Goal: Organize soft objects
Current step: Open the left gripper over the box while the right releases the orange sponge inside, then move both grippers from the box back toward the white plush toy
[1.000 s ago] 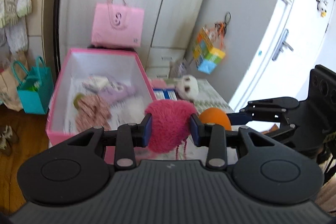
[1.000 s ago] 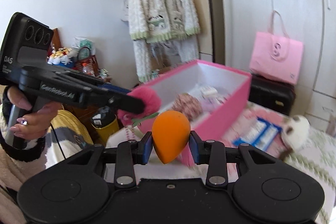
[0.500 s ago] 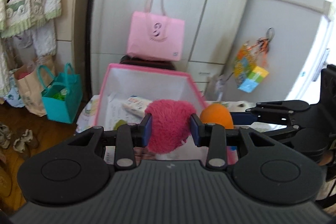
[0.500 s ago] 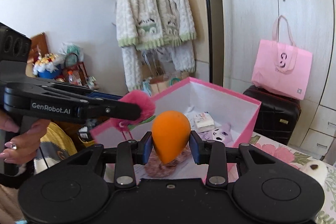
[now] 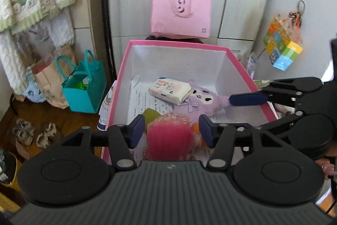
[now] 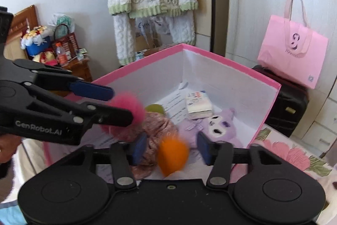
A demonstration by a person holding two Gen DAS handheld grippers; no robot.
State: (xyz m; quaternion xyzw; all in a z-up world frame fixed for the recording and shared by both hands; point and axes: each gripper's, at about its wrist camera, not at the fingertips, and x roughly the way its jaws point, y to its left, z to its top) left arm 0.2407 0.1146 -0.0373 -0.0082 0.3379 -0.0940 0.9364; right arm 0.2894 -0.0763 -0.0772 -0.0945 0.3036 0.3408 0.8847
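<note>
Opening, each claw (image 5: 171,130) (image 6: 169,149) frees its puff: pink pompom (image 5: 168,140), orange sponge (image 6: 172,154), mid-gap.

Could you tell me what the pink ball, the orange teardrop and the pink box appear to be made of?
Pink ball: fluffy synthetic fur or yarn, judging by its fuzzy outline. Orange teardrop: probably smooth matte foam, like a makeup sponge, though blur hides its texture. Pink box: likely cardboard, with thin stiff walls, pink outside, matte white inside.
</note>
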